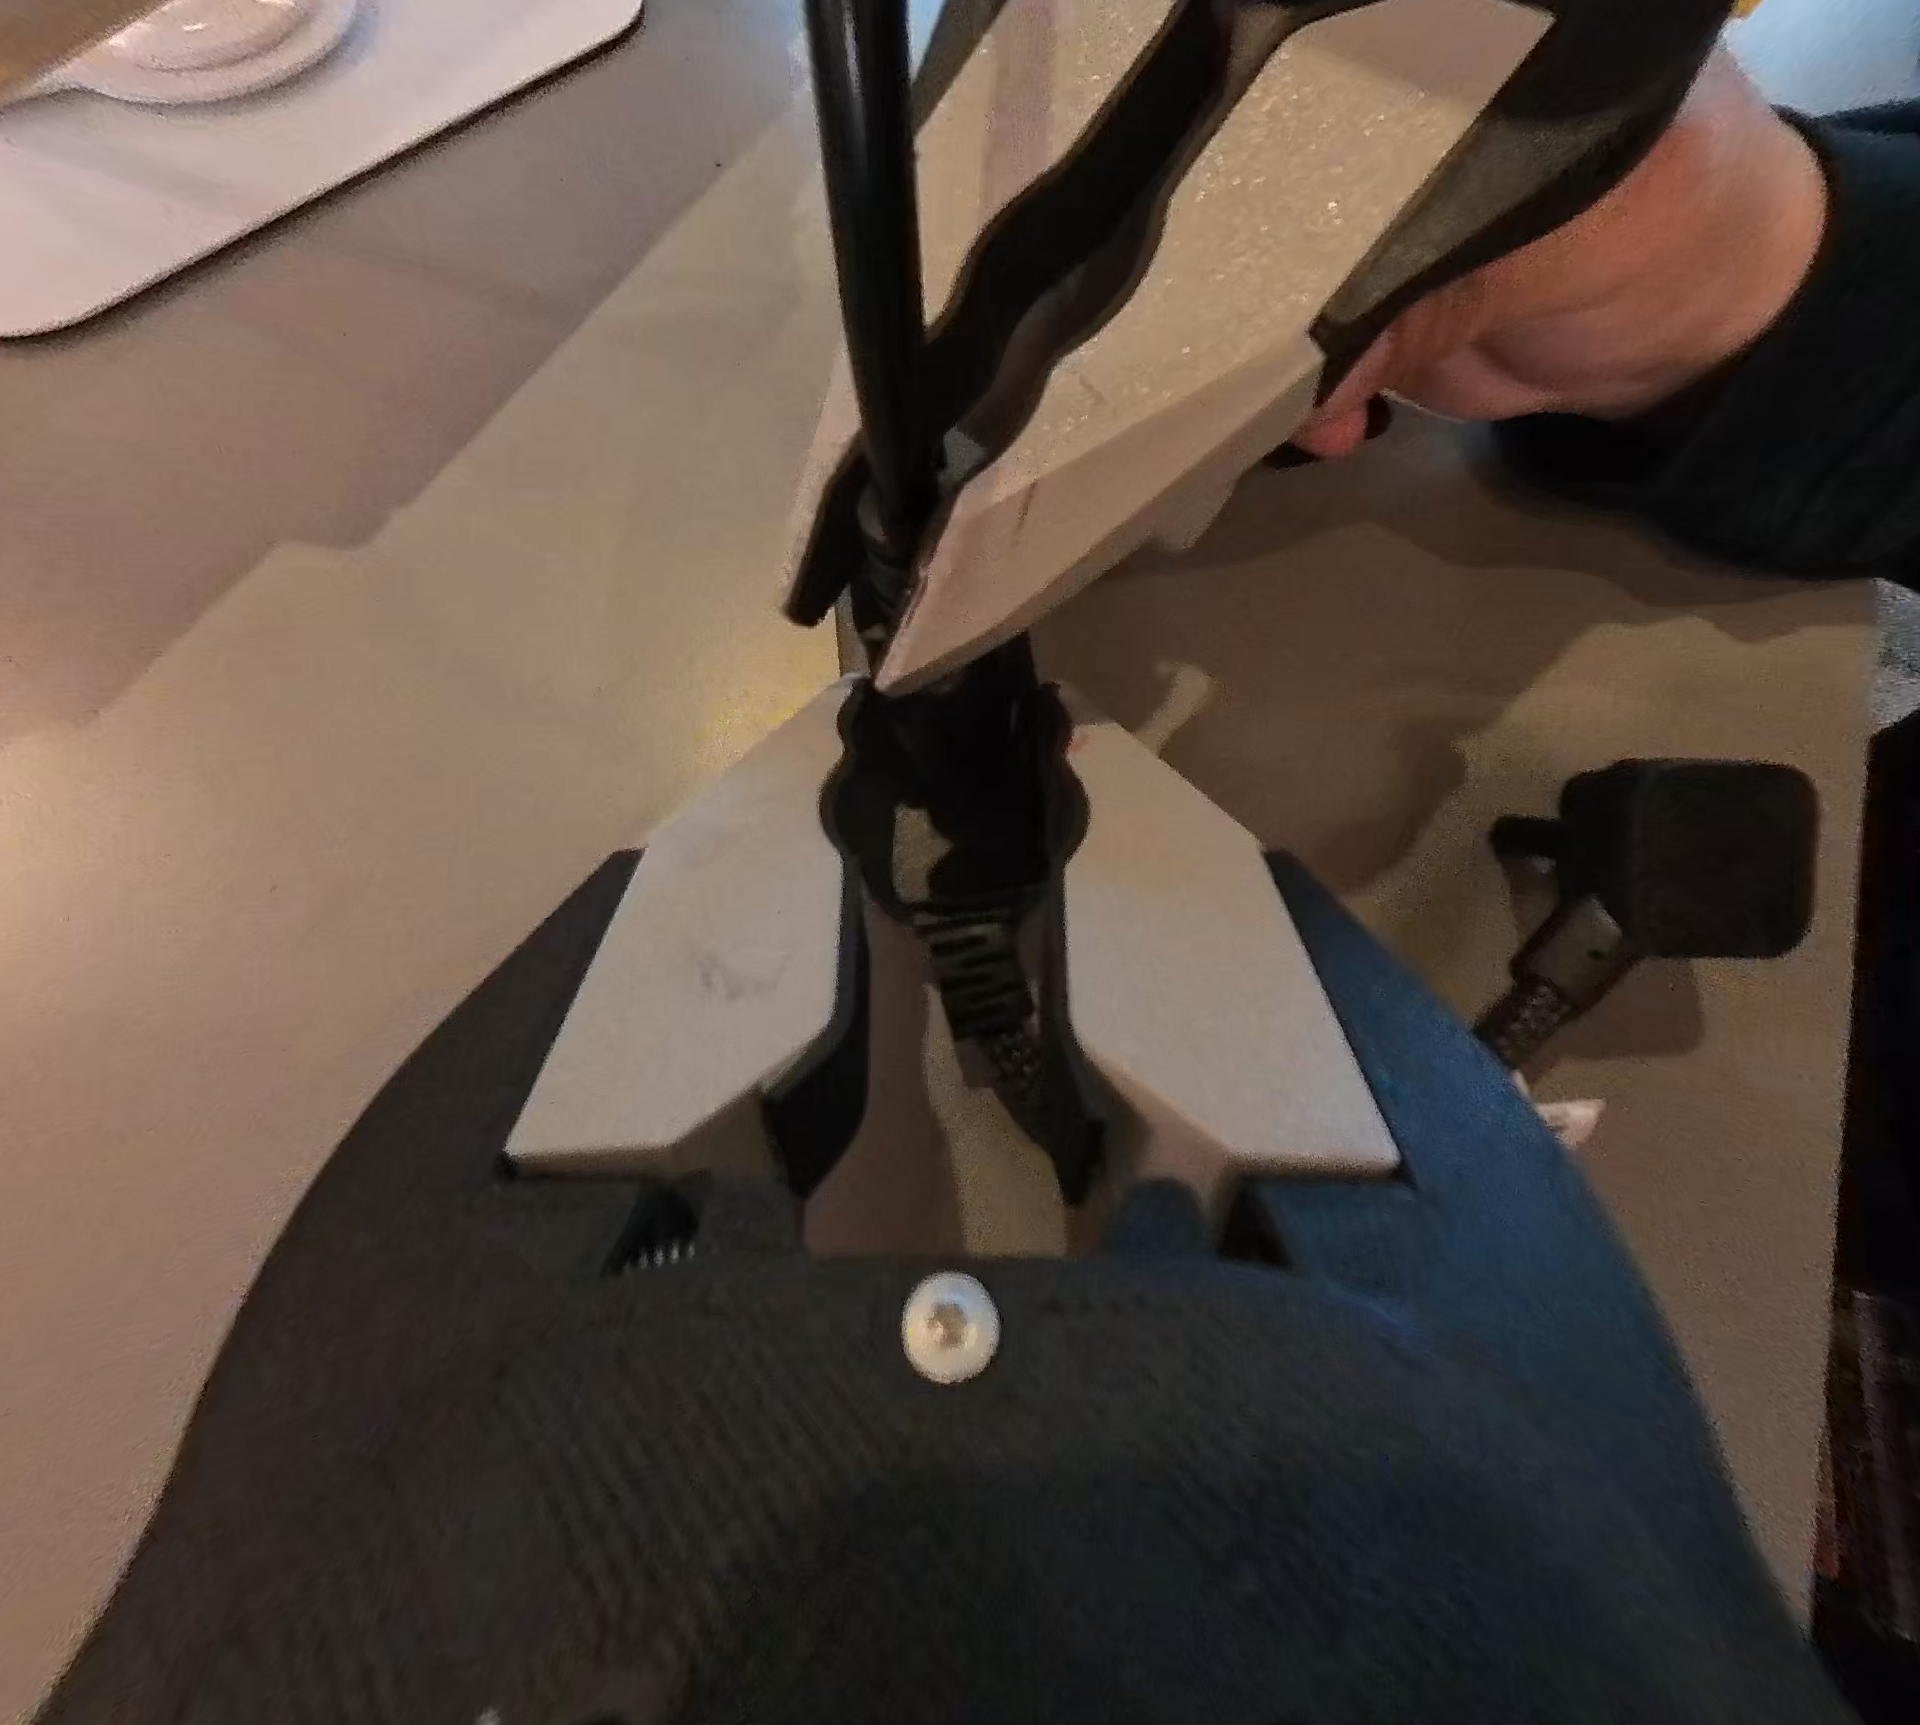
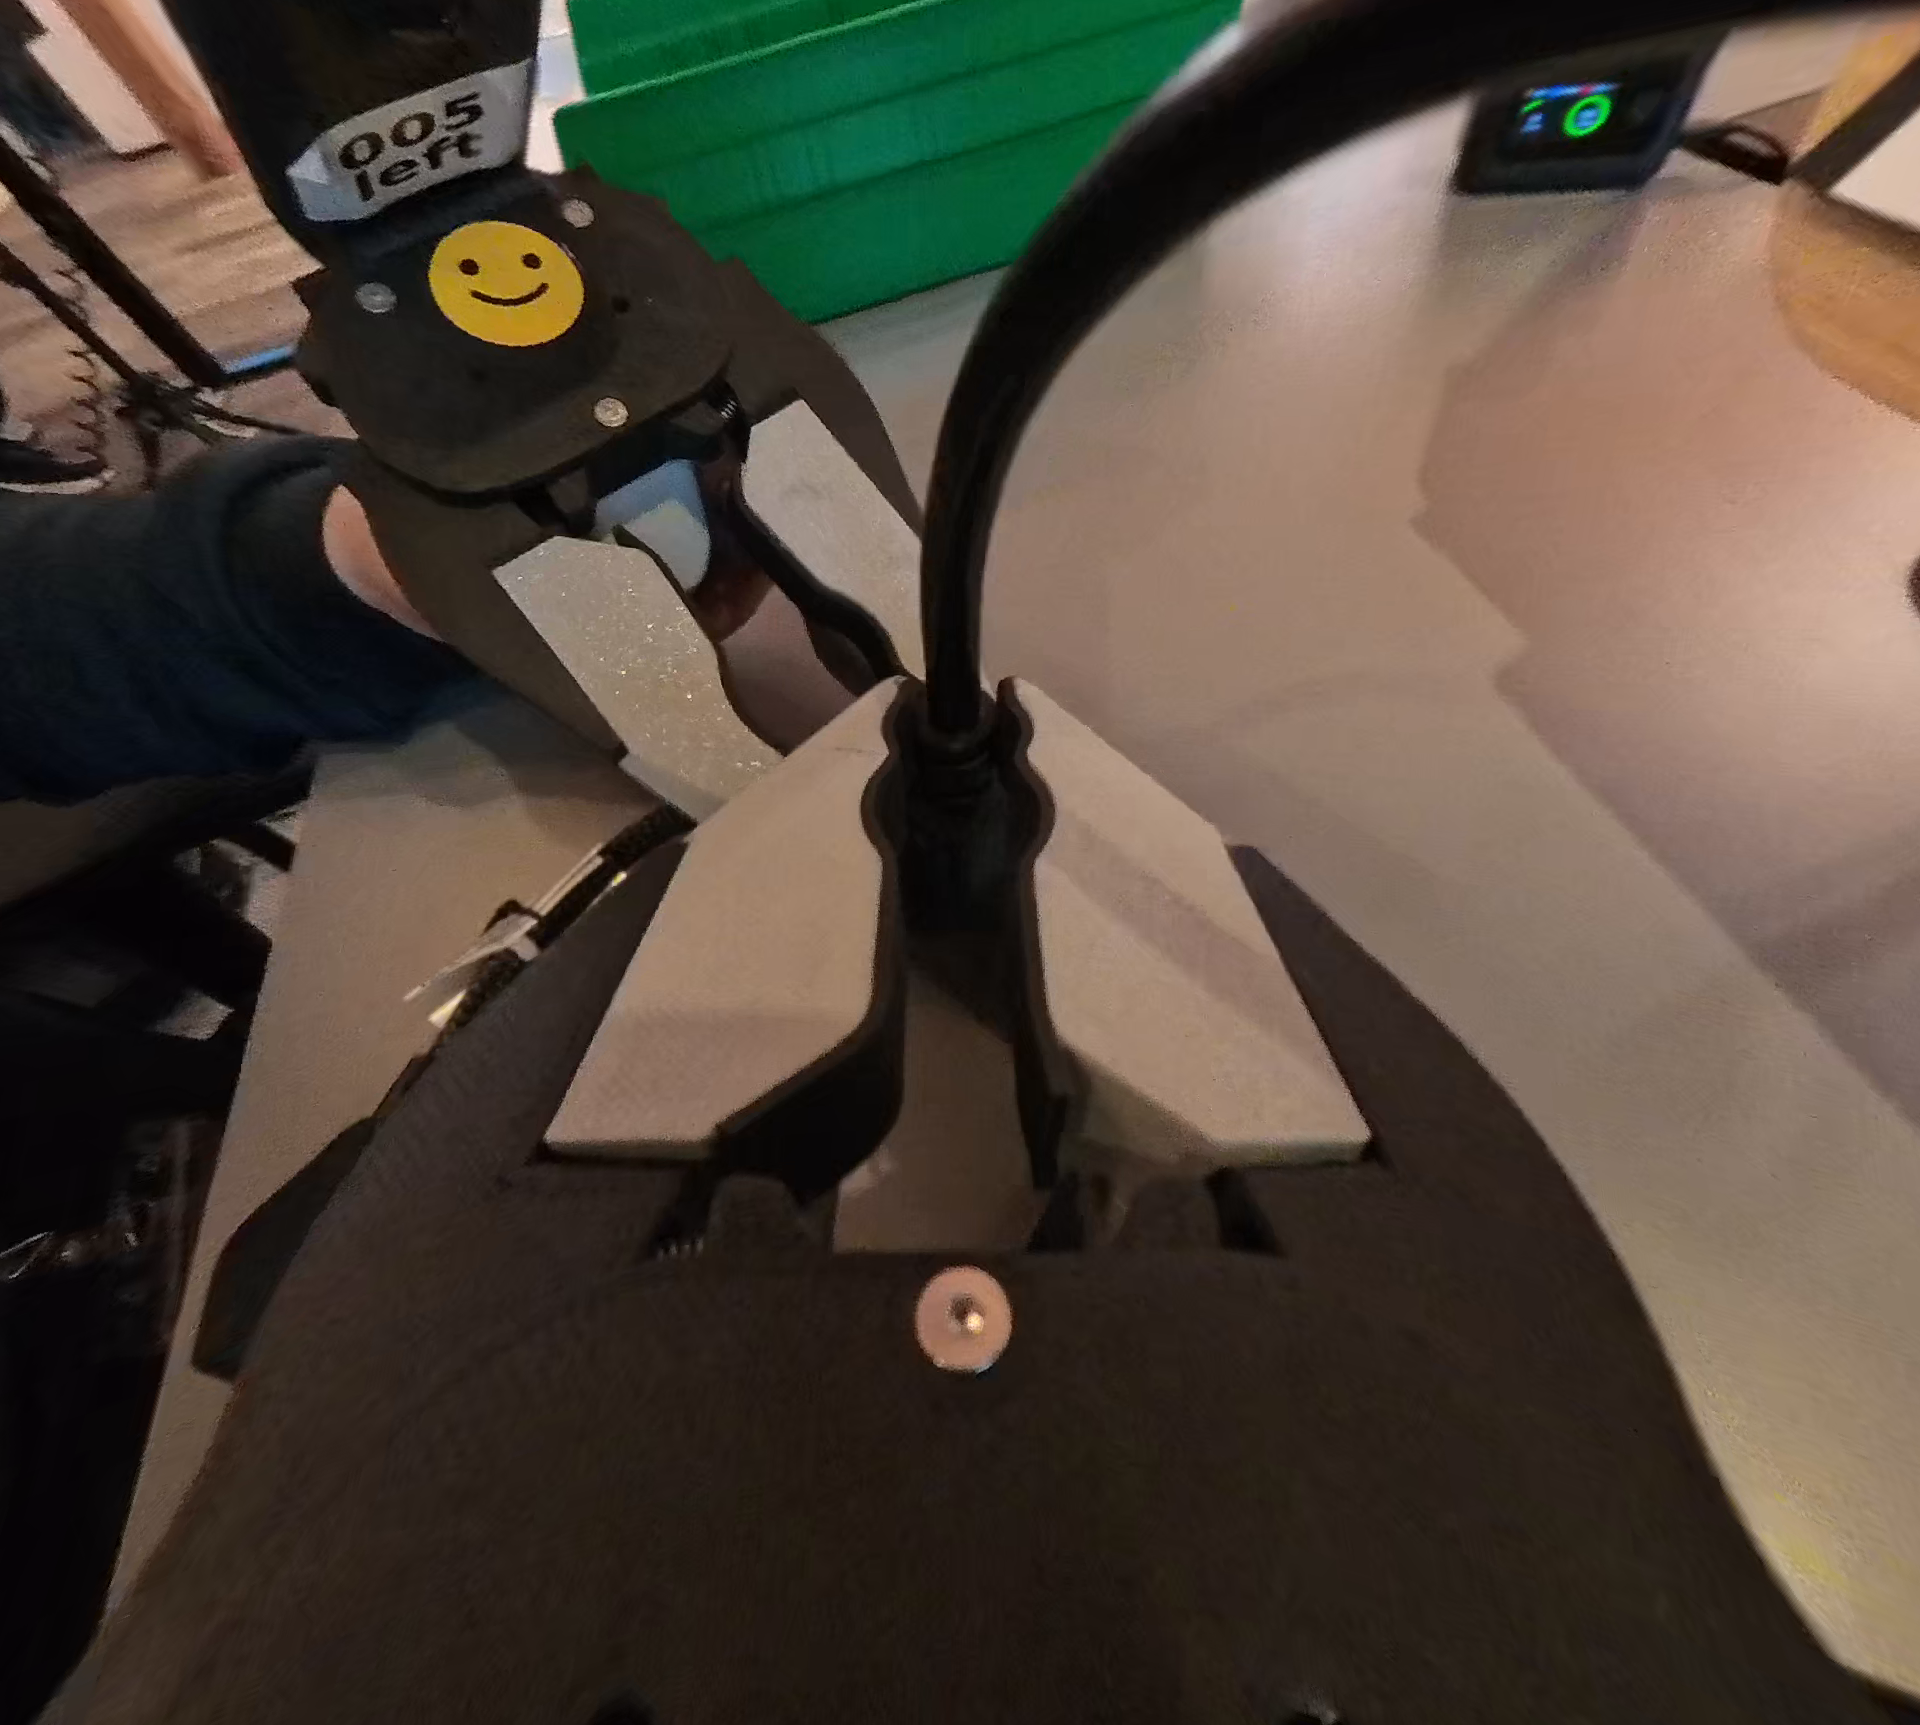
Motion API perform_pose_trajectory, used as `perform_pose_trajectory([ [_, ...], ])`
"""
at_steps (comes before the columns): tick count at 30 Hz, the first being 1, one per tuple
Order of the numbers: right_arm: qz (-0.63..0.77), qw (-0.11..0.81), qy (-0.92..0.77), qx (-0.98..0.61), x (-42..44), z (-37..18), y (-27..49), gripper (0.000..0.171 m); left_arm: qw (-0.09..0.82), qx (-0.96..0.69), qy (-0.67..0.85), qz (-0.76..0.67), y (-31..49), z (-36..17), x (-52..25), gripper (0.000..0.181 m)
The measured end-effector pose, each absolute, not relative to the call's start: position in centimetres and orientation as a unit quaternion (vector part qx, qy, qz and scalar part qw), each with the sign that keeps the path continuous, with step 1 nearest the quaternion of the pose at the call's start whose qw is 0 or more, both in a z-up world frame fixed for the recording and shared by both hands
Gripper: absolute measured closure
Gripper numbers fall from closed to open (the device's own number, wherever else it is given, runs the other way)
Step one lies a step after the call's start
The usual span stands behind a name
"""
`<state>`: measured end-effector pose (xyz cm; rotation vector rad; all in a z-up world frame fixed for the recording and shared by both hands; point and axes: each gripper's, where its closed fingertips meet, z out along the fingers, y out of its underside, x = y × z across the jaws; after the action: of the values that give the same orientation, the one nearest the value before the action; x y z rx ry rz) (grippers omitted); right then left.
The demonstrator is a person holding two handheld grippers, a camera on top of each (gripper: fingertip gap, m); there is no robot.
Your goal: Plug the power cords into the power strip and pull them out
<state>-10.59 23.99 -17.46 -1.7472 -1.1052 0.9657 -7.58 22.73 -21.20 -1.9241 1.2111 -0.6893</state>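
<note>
Green bin [image 2: 904,86], upper centre, shows nothing inside. Your right gripper [image 2: 961,719] pinches the black cord [image 2: 966,532]; your left gripper [image 1: 951,740] pinches a braided cord's plug [image 1: 971,969].

black cord [image 2: 966,532], green bin [image 2: 904,86], yellow smiley sticker [image 2: 506,283]

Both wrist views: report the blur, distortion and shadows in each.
Left wrist view: sharp near the left claw; the white monitor base at the edge is stretched and soft; angular shadows cross the grey tabletop. Right wrist view: the thick black power cord blurs near the lens; the green plastic bin bends with wide-angle distortion; the small lit screen is out of focus.
</note>
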Motion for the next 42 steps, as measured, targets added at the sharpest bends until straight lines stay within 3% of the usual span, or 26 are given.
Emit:
perform_pose_trajectory([
  [11,0.288,0.47,-0.488,-0.677,-10.5,-17.6,23.8,0.158,0.382,-0.753,0.495,-0.207,23.2,-21.6,-7.9,0.152],
  [18,0.34,0.44,-0.475,-0.682,-10.4,-17.6,23.9,0.159,0.385,-0.743,0.506,-0.209,22.7,-21.5,-7.6,0.151],
  [42,0.269,0.449,-0.481,-0.703,-9.9,-17.8,24.6,0.159,0.39,-0.754,0.487,-0.207,23.6,-21.9,-6.9,0.152],
])
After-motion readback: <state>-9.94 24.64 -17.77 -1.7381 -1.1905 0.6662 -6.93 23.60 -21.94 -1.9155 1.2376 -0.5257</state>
